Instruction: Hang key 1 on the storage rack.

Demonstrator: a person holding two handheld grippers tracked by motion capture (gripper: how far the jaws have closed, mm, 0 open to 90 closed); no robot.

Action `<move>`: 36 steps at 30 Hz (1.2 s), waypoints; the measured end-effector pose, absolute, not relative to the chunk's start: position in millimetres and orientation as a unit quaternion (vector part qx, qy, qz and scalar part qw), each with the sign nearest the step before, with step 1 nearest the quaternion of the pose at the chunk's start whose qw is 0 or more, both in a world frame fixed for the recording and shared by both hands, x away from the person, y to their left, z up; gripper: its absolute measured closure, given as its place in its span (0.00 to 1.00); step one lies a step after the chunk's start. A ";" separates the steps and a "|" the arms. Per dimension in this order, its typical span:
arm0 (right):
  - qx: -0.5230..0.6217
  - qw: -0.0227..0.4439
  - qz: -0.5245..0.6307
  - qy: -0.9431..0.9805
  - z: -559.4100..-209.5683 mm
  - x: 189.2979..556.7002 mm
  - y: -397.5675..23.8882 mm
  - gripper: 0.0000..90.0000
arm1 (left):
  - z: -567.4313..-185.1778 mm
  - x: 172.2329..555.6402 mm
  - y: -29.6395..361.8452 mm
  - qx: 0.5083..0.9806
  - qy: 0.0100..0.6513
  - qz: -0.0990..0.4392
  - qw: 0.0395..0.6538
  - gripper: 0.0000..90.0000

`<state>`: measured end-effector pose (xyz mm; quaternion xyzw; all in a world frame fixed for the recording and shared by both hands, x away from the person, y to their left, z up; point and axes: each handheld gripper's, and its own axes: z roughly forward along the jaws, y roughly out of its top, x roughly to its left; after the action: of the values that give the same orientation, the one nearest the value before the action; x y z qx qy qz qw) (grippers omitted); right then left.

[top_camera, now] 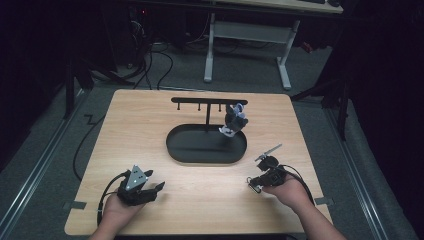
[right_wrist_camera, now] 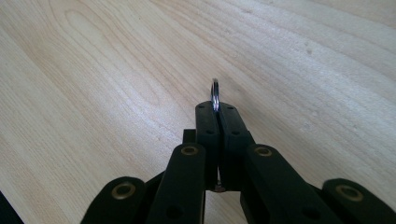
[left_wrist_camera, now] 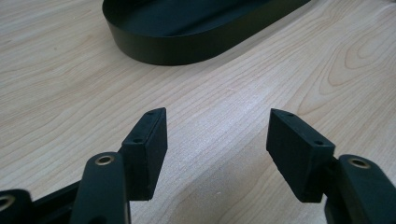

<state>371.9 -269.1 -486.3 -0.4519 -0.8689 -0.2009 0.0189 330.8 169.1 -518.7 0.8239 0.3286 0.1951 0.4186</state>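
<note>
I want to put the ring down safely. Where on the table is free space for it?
Bare wood lies between the left hand-held gripper and the right hand-held gripper, in front of the tray. The table is also bare left of the tray. The tray's right end, under the hanging figure, is crowded.

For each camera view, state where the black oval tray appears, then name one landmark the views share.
High view: the black oval tray sits mid-table, beyond both grippers, under a hook stand.
Left gripper view: its wall curves across the top, beyond the open jaws.
Right gripper view: not in it.
Shared landmark: the light wooden tabletop.
</note>
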 end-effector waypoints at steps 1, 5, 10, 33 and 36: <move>-0.456 0.022 -0.205 -0.866 -484.6 371.0 -269.7 0.99 | -518.6 330.7 169.1 0.824 0.328 0.196 0.418 0.43; -0.451 0.014 -0.211 -0.867 -477.8 369.5 -272.7 0.99 | -518.7 330.5 169.2 0.824 0.328 0.196 0.418 0.44; -0.449 0.008 -0.220 -0.866 -466.5 368.3 -277.1 0.99 | -518.8 330.6 169.1 0.823 0.329 0.196 0.419 0.44; -0.447 -0.017 -0.232 -0.864 -429.7 378.5 -266.4 0.99 | -518.7 332.5 170.8 0.820 0.326 0.194 0.429 0.44; -0.448 -0.019 -0.232 -0.863 -427.0 380.1 -265.4 0.99 | -516.7 333.2 170.2 0.819 0.324 0.195 0.432 0.44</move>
<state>380.1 -265.4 -427.0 -0.4477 -0.8634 -0.2317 -0.0194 333.2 170.2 -516.7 0.8186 0.3245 0.1951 0.4320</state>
